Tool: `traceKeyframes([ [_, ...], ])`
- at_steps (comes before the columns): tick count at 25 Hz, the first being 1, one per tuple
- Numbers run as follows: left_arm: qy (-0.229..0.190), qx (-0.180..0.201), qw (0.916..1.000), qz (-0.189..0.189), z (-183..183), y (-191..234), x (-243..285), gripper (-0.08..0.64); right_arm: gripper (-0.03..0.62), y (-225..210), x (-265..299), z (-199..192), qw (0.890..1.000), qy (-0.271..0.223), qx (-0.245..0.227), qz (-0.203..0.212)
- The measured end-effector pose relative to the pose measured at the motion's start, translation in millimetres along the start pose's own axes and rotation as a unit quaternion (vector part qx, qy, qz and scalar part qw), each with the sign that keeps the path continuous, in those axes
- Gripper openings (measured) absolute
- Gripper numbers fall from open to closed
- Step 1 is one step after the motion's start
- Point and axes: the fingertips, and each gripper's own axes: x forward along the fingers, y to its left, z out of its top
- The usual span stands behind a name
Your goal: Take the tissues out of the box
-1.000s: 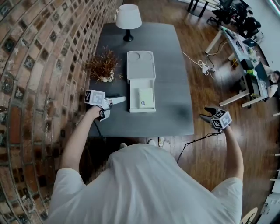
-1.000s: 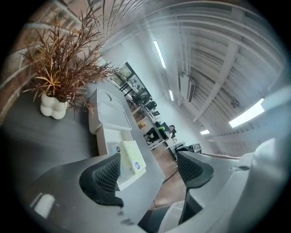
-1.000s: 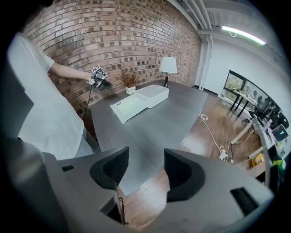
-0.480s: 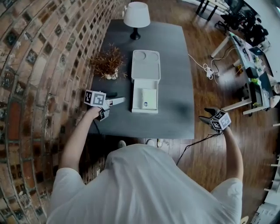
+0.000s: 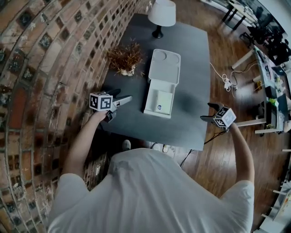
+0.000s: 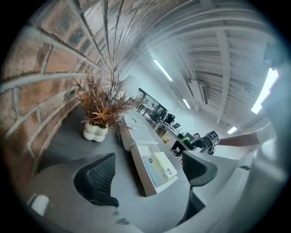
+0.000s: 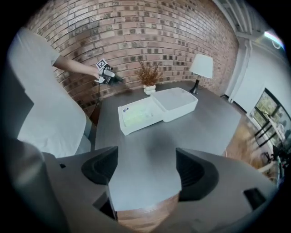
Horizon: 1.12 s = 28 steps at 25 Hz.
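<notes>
— Head view: where did the box sit?
— The white box (image 5: 157,113) lay open on the dark grey table (image 5: 193,77), about midway across it. Its lid (image 5: 165,66) was folded back flat toward the lamp (image 5: 163,12). The tissues (image 5: 163,99) lay inside the near half, a pale pack with a small blue mark at its near end.
— And the left gripper?
— The left gripper (image 5: 122,96) hovered over the table's left edge, near the box but apart from it, and pointed toward it. In the left gripper view its jaws stood spread and were opening, gripping nothing. The box showed through the gap, but farther off, not between the pads.
— The right one?
— The right gripper (image 5: 207,112) was held off the table's near right corner, over the wooden floor (image 5: 225,52), well apart from the box. In the right gripper view its jaws were also parted and opening, pinching nothing. Bare tabletop and the table's edge showed beyond them.
— Anything else on the table?
— A dried plant (image 5: 125,55) in a small white pot (image 5: 129,71) stood by the brick wall (image 5: 50,59), just left of the lid
</notes>
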Motion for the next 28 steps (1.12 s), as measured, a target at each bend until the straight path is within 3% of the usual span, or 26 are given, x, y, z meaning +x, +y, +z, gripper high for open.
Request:
traceKeyframes([
  [1,-0.012,0.008,0.9998,0.013,3.7,3.3,-4.3,0.462,0.449,-1.7,6.5,10.7,1.000,0.002,-0.013,0.006],
  [4,-0.040,0.021,0.9980,0.043,11.9,10.7,-16.1,0.462,0.465,-4.8,26.6,37.9,0.999,0.018,-0.042,0.023],
  [5,-0.048,0.021,0.9975,0.048,14.1,11.3,-19.1,0.462,0.528,-7.4,34.8,42.4,0.998,0.029,-0.048,0.027],
  [6,-0.055,0.021,0.9970,0.050,16.1,11.1,-21.4,0.472,0.548,-11.0,43.7,45.7,0.997,0.039,-0.055,0.030],
  [17,-0.099,0.086,0.9887,0.072,31.6,-21.5,-32.0,0.477,0.549,7.3,123.0,111.8,0.985,0.054,-0.146,0.078],
  [20,-0.112,0.107,0.9839,0.089,35.3,-26.4,-33.5,0.494,0.549,15.9,139.2,121.0,0.984,0.050,-0.152,0.084],
  [26,-0.145,0.101,0.9806,0.086,36.9,-38.3,-32.9,0.494,0.549,32.6,162.2,132.8,0.981,0.049,-0.160,0.099],
  [28,-0.147,0.113,0.9788,0.087,37.6,-43.3,-30.5,0.506,0.612,36.2,170.5,133.3,0.979,0.056,-0.168,0.097],
])
